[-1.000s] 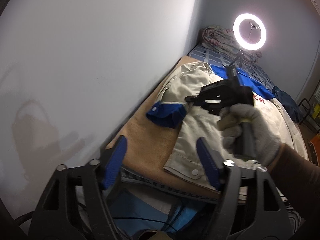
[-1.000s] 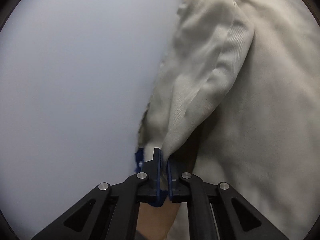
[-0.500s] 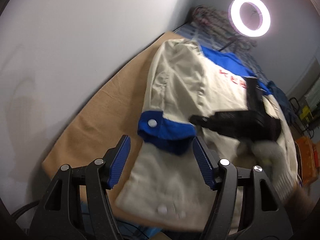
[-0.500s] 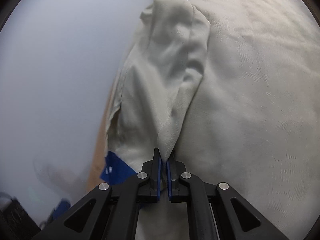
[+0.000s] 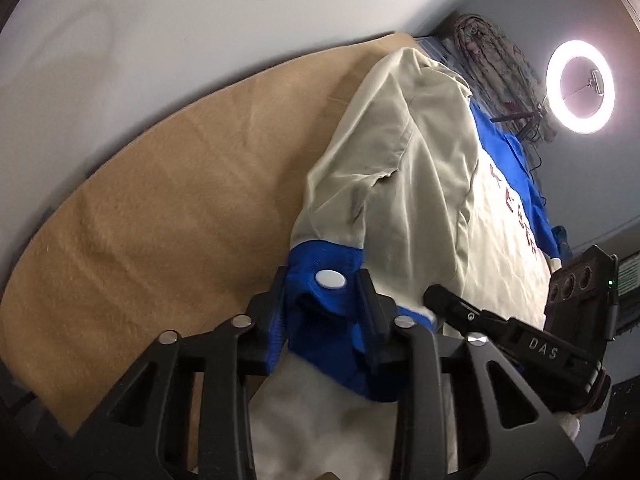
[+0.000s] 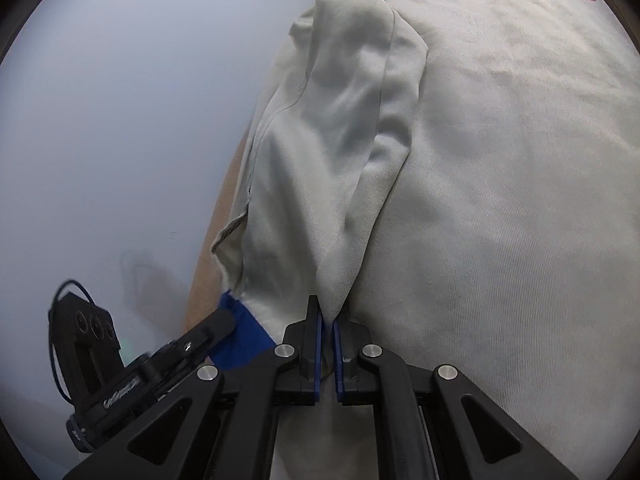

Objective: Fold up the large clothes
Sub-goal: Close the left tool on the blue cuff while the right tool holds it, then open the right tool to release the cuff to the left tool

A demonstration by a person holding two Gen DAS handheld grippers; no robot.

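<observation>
A large beige jacket with blue trim and red letters lies on a tan blanket on a bed. Its sleeve is folded over the body. My left gripper has its fingers around the blue cuff with a white snap button and is partly closed on it. My right gripper is shut on a fold of the beige sleeve just beside the cuff. The right gripper shows in the left wrist view, and the left gripper shows at lower left of the right wrist view.
A pale wall runs along the bed's left side. A lit ring light stands at the far end next to a bundled patterned quilt. Dark clutter sits beyond the bed on the right.
My left gripper has moved forward to the blue cuff and narrowed around it. My right gripper has kept its hold on the sleeve and brought it down onto the jacket body.
</observation>
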